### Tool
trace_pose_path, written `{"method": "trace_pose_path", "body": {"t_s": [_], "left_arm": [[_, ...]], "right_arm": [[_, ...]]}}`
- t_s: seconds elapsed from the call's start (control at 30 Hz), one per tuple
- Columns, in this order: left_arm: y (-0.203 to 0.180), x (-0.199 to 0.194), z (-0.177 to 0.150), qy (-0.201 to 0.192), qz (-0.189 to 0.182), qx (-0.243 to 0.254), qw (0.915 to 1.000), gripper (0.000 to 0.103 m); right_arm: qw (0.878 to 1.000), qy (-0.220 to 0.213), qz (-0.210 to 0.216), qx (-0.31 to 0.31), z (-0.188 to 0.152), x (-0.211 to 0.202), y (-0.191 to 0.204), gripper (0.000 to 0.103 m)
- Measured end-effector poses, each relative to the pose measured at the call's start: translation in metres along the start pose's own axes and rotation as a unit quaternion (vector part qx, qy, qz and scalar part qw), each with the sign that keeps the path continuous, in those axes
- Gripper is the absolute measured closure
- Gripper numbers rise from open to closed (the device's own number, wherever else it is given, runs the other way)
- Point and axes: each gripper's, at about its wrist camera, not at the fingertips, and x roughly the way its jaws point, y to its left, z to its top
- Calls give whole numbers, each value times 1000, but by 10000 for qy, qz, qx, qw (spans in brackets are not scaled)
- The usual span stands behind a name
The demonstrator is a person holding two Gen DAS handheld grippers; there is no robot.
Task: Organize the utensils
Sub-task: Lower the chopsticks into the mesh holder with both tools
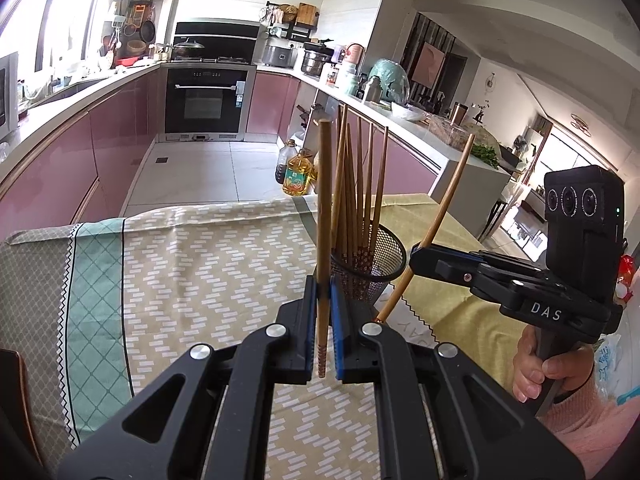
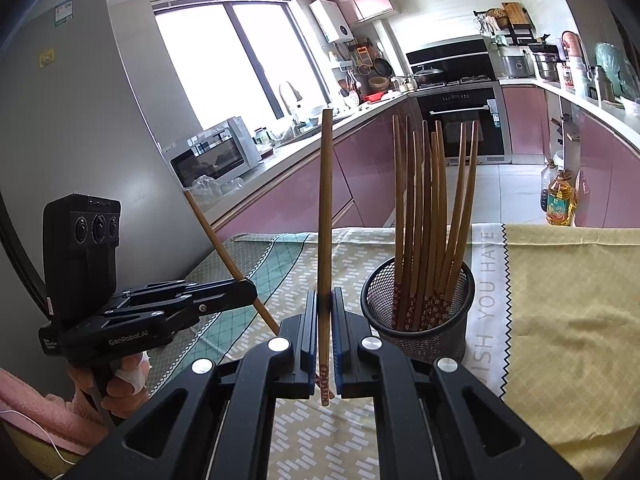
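A black mesh cup [image 1: 374,292] [image 2: 420,328] stands on the cloth-covered table with several wooden chopsticks [image 1: 360,200] [image 2: 424,208] upright in it. My left gripper [image 1: 322,284] [image 2: 250,290] is shut on one chopstick [image 1: 323,220] [image 2: 218,236], just left of the cup and a little nearer than it. My right gripper [image 2: 325,296] [image 1: 416,254] is shut on another chopstick [image 2: 325,220] [image 1: 444,208], which it holds on the cup's other side. Each held stick points up with its patterned end low.
A patterned green and beige cloth [image 1: 200,260] and a yellow cloth [image 2: 560,320] cover the table. Past its far edge are a tiled floor, oil bottles [image 1: 298,172], pink cabinets and an oven [image 1: 208,100]. A hand in a pink sleeve [image 1: 552,368] grips the right handle.
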Motion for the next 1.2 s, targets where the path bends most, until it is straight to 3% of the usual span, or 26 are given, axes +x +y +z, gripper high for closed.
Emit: {"method": "trace_pose_path", "body": {"t_s": [1.2], "left_arm": [[-25,-8,31,-347,-171,339,9987,95]], "right_arm": [[9988,-410,-129,-233,31,-21,-5,97]]}}
